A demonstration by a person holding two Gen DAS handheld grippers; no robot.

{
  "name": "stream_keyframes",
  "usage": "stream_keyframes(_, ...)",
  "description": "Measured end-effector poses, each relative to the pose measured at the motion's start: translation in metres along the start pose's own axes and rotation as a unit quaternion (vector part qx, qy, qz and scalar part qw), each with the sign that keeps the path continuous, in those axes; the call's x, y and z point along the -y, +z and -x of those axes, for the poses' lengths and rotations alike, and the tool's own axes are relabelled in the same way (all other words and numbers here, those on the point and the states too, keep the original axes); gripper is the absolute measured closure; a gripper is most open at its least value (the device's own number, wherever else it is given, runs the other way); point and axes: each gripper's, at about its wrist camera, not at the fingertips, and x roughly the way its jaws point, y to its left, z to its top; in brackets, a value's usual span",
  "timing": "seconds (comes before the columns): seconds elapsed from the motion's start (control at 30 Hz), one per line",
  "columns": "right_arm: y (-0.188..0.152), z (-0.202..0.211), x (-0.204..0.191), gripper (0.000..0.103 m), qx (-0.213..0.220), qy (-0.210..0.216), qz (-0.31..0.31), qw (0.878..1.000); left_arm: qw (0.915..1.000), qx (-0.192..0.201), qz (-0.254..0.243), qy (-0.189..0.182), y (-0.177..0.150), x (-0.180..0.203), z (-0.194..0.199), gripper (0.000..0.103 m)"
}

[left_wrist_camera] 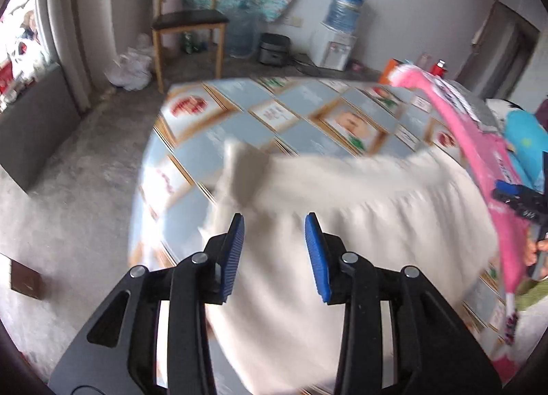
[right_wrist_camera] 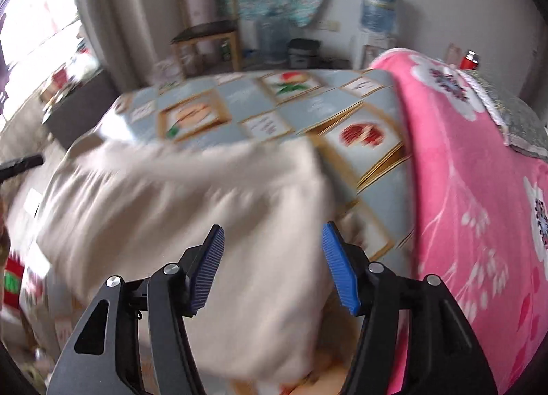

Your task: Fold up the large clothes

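Two grippers are in view, each with two ribbed blue pads on black linkage arms. The left gripper (left_wrist_camera: 275,254) hangs above the near part of one cream-white fabric garment (left_wrist_camera: 342,223), its jaws spread wide with nothing between them, pointing forward and slightly down over the cloth. The right gripper (right_wrist_camera: 272,266) is likewise released, jaws wide apart and empty, hovering over the same cream-white garment (right_wrist_camera: 191,210) near that garment's right edge. The garment lies spread and blurred on one table covered by a pale blue cloth with framed picture squares (left_wrist_camera: 239,127), draping over the near side. One pink floral blanket (right_wrist_camera: 479,189) lies just beside the garment on its right, with a grey patterned cloth (right_wrist_camera: 520,121) on top at the far end. Beyond the table stand one wooden chair with a dark seat (left_wrist_camera: 188,21) and one white water dispenser with a blue bottle (left_wrist_camera: 337,35); a second clear water bottle (left_wrist_camera: 243,32) sits on the floor between them.
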Motion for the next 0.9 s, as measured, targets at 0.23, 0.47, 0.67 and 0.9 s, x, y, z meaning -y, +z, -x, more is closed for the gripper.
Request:
stream_keyframes(0.23, -0.063, -0.022, 0.000, 0.044, -0.048, 0.026, -0.032, 0.998, 0.9993, -0.027, 0.027, 0.004, -0.072, 0.003, -0.028, 0.067)
stream_keyframes(0.47, -0.062, 0.012, -0.005, 0.041, -0.023, 0.007, -0.038, 0.999, 0.9997, -0.003, 0.023, 0.001, -0.077, 0.015, 0.007, 0.061)
stream_keyframes(0.67, -0.069, 0.009, -0.006, 0.039, -0.039, -0.031, -0.057, 0.997, 0.9978, -0.021, 0.035, 0.052, -0.086, 0.016, 0.003, 0.060)
stream_keyframes(0.9, -0.053, 0.023, -0.090, 0.035, 0.023, 0.026, 0.014, 0.999, 0.9989, 0.006, -0.046, 0.003, -0.073, 0.094, 0.003, 0.059)
